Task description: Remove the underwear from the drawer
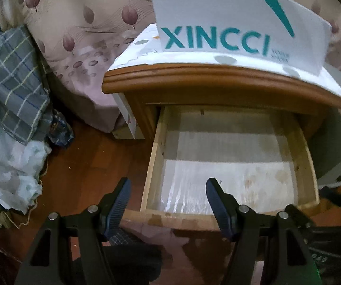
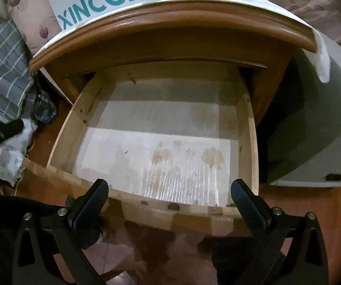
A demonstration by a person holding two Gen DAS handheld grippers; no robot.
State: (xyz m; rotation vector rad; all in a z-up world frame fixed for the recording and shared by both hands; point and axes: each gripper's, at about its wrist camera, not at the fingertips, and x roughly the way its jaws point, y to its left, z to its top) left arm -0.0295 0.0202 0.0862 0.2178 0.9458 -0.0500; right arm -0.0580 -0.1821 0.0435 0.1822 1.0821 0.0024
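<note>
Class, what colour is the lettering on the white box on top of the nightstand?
Teal, on the white box; clearest in the left wrist view.

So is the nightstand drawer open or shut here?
Open: the drawer is pulled out from under the nightstand top, its stained paper liner bare.

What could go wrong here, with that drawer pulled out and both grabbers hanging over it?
The open drawer shows only a stained liner, no underwear, so a grab might catch just the liner. Both the left gripper and right gripper hang open over the drawer's front edge and could knock it. The XINCCI shoe box sits on the nightstand and might shift if bumped.
</note>
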